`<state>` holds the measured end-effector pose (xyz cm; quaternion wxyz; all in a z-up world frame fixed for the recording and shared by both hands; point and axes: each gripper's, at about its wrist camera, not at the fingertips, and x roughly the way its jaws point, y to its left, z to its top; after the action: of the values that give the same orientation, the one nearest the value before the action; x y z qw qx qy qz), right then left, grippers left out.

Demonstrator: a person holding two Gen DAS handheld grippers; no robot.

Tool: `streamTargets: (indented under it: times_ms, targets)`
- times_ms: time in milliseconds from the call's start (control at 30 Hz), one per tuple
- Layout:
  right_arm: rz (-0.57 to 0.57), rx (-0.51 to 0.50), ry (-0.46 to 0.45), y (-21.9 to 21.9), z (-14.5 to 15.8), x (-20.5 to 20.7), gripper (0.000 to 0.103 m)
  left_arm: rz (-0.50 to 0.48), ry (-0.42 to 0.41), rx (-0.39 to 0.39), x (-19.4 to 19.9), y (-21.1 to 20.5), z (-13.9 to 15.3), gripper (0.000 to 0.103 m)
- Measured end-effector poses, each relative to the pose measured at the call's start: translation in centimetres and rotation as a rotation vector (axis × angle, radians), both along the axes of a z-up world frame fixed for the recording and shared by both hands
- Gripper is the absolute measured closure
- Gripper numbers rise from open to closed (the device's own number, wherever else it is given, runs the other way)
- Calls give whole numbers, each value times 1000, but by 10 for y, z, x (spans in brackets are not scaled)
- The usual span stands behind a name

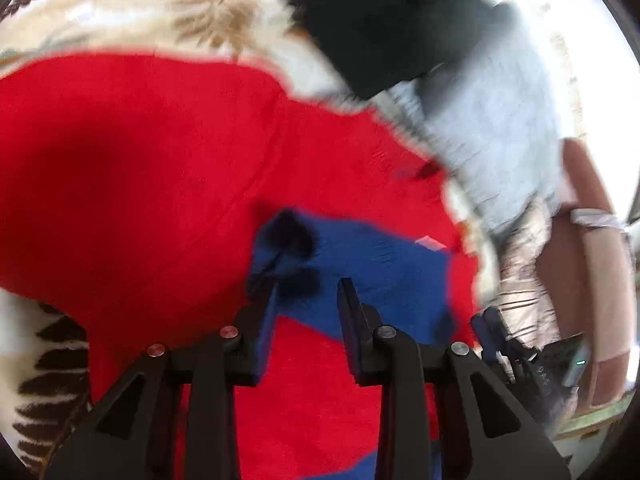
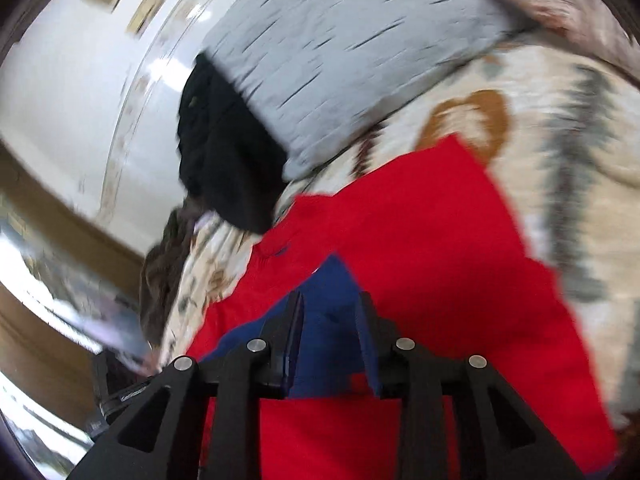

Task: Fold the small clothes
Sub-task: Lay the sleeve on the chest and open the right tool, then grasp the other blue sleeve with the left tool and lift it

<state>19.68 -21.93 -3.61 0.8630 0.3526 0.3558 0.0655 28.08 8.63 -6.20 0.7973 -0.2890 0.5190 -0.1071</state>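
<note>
A red garment [image 1: 160, 168] with a blue part [image 1: 384, 264] lies spread on a patterned blanket [image 1: 152, 12]. My left gripper [image 1: 308, 292] hangs just above the blue part, its jaws apart; a bunched blue corner sits by the left finger [image 1: 264, 312], and I cannot tell if it is pinched. In the right wrist view the red garment [image 2: 440, 240] fills the middle. My right gripper [image 2: 330, 304] has its jaws apart, with blue fabric [image 2: 328, 344] between them. Both views are blurred by motion.
A black garment [image 1: 384, 20] and a pale grey folded garment [image 1: 496, 120] lie at the blanket's far side; both show in the right wrist view too, the black garment [image 2: 224, 152] and the grey one [image 2: 340, 60]. The person's arm [image 1: 592, 280] is at right.
</note>
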Motion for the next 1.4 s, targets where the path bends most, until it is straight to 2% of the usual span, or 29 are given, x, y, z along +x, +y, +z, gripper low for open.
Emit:
streamTargets:
  times_ms: [33,100,167,233,367,400,500,533,567,633,733,800,867,967,1033,1167,1200,1233,1267,1300,1400]
  targets:
    - [32,-44,41,10,-8,8,74,3,-12,-2,1,0,1,78]
    - [78,-121,189,28,-27,20,76,1,-4,-14,0,4,4,78]
    - [55,-176,134,40,-16,15,76,29,2,-55,-4,13,5,78]
    - [82,-145,66,54,-2,16,76,65,9,-92,-6,25,5,78]
    - [194,-140,22,97,6,33,76,155,-20,-60,-12,49,14,71]
    - [224,-147,29,108,1,38,76,172,-24,-60,-14,57,17,70]
    - [256,-230,151,130,-26,52,77,227,-46,-75,-20,81,27,70]
    - [232,-264,101,134,-24,46,76,248,-58,-73,-22,89,32,68]
    - [231,-281,98,138,-23,46,74,274,-69,-63,-24,100,38,65]
    - [222,-315,83,142,-23,42,74,349,-94,-39,-31,128,50,52]
    - [220,-338,73,142,-27,37,73,431,-90,22,-38,173,62,34]
    - [219,-341,71,145,-27,40,72,433,-40,69,-31,203,63,32]
    - [218,-336,59,146,-27,39,72,376,27,126,-17,220,62,32]
    - [217,-313,51,145,-29,39,71,293,110,260,9,220,63,32]
    - [216,-296,47,143,-29,40,71,205,160,377,30,205,60,32]
    - [215,-282,41,141,-30,38,71,69,292,604,46,185,37,32]
    - [215,-278,40,141,-30,38,71,63,324,655,45,184,31,38]
    - [215,-272,39,140,-30,38,71,65,344,688,42,184,27,49]
    - [215,-269,38,139,-30,37,71,72,352,696,35,186,26,54]
    - [214,-263,36,139,-31,37,71,86,340,670,24,190,29,56]
    - [212,-243,31,136,-31,36,71,163,310,590,-18,213,32,55]
